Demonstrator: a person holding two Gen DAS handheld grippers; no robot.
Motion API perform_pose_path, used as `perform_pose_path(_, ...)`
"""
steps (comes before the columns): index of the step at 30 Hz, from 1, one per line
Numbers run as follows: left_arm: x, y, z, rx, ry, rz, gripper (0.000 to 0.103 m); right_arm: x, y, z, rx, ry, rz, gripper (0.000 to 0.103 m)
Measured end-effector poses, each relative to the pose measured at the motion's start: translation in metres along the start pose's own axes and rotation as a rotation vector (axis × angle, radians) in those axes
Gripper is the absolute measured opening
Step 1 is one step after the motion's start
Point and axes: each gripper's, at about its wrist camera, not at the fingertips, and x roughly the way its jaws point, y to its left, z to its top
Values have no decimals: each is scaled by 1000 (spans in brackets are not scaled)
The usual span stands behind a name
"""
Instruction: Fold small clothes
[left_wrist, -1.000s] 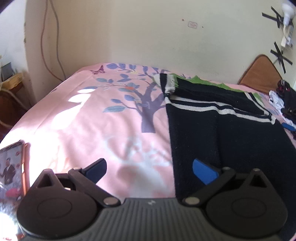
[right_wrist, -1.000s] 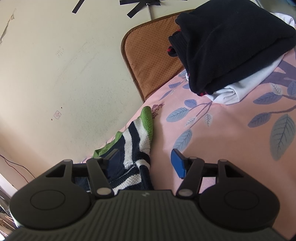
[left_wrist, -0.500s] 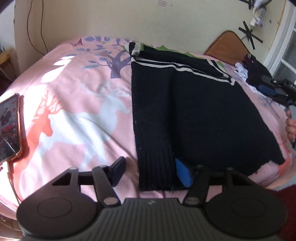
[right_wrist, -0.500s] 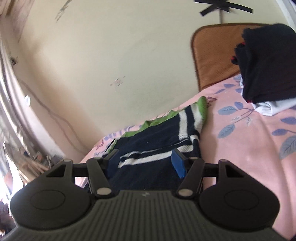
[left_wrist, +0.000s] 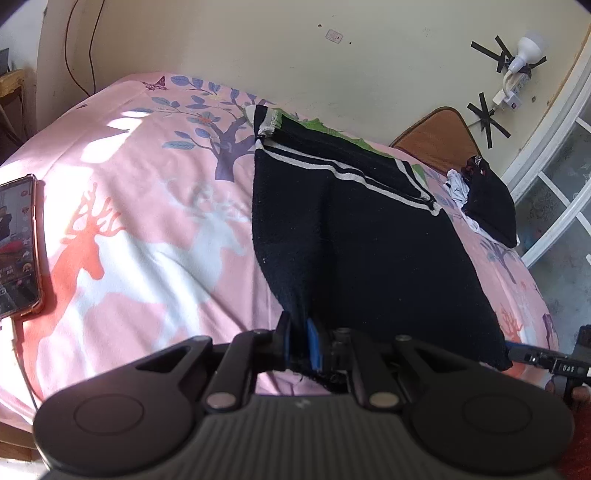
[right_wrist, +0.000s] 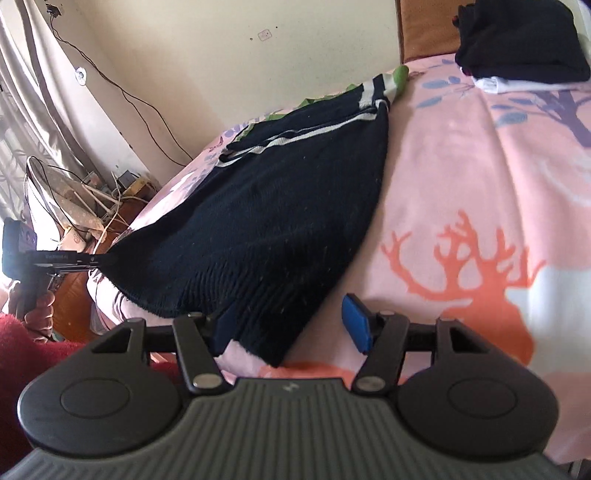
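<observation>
A dark navy sweater (left_wrist: 369, 240) with white stripes and a green collar lies flat on the pink printed bedsheet (left_wrist: 147, 240), its ribbed hem toward me. My left gripper (left_wrist: 299, 339) is shut on the hem's left corner, and the cloth rises a little into the pads. In the right wrist view the same sweater (right_wrist: 277, 203) fills the middle, with the left gripper (right_wrist: 92, 258) pinching its far corner. My right gripper (right_wrist: 288, 323) is closing around the hem's right corner; the cloth sits between the jaws and the blue right pad (right_wrist: 356, 326) stands clear of it.
A phone (left_wrist: 18, 243) with a cable lies at the bed's left edge. A pile of dark and white clothes (left_wrist: 487, 199) sits at the far right by a brown cushion (left_wrist: 439, 136). The wall runs behind the bed; a window frame (left_wrist: 554, 184) stands to the right.
The left gripper drew back from the sweater's middle to its hem and shut on the corner. The right gripper swung from the collar end to the near hem corner.
</observation>
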Motion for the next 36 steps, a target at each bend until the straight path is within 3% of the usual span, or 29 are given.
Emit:
perform_pose_path(1,-1,1,3,-9,-10,-12,9,5,1,-3,20,10,40,33)
perform_pose_path(2,-3,3,6,-22,-23,-27,9,12,3,-4,35,33,72,20)
perform_pose_path(3,-6,5,10,-34,-38,-44,9,17,6,-5,28,40,79,17)
perform_pose_path(6,-14,8,21,-65,-78,-83,9,16,6,2,50,5,155,15)
perform_pose_path(9,-17,8,41,-69,-125,-116,9,-5,3,27,64,-112,200,14)
perform_pose_path(12,-5,2,83,-44,-176,-125,9,-14,-2,69,55,-225,186,14)
perform_pose_path(15,31,-12,145,-23,-230,-77,13,7,-5,120,41,-302,105,14)
perform_pose_path(16,49,-15,164,-35,-253,-44,26,24,-7,140,54,-325,56,15)
perform_pose_path(17,68,-18,180,-34,-262,2,51,41,-10,158,77,-350,2,18)
perform_pose_path(18,86,-18,191,-35,-252,61,58,59,-12,171,73,-370,-58,27)
perform_pose_path(19,101,-17,195,-47,-213,112,56,76,-16,180,38,-368,-149,45)
perform_pose_path(21,110,-10,186,-40,-158,107,57,93,-25,184,49,-298,-256,48)
perform_pose_path(23,105,0,162,-19,-165,103,67,75,-38,164,59,-286,-168,51)
perform_pose_path(25,103,9,144,-33,-149,102,79,63,-43,142,51,-281,-175,67)
perform_pose_path(26,104,15,136,-40,-138,84,80,58,-48,132,46,-266,-187,67)
perform_pose_path(28,112,19,126,-54,-101,92,79,57,-55,118,54,-223,-200,67)
perform_pose_path(29,119,19,123,-53,-79,105,67,58,-57,112,63,-205,-192,67)
perform_pose_path(30,126,19,120,-39,-52,118,49,62,-56,109,65,-186,-176,58)
perform_pose_path(31,135,19,117,-21,-7,139,6,67,-53,107,54,-169,-164,17)
perform_pose_path(33,139,18,110,34,2,174,9,75,-44,104,10,-126,-193,8)
perform_pose_path(36,133,19,109,52,21,197,18,80,-40,105,-41,-104,-224,9)
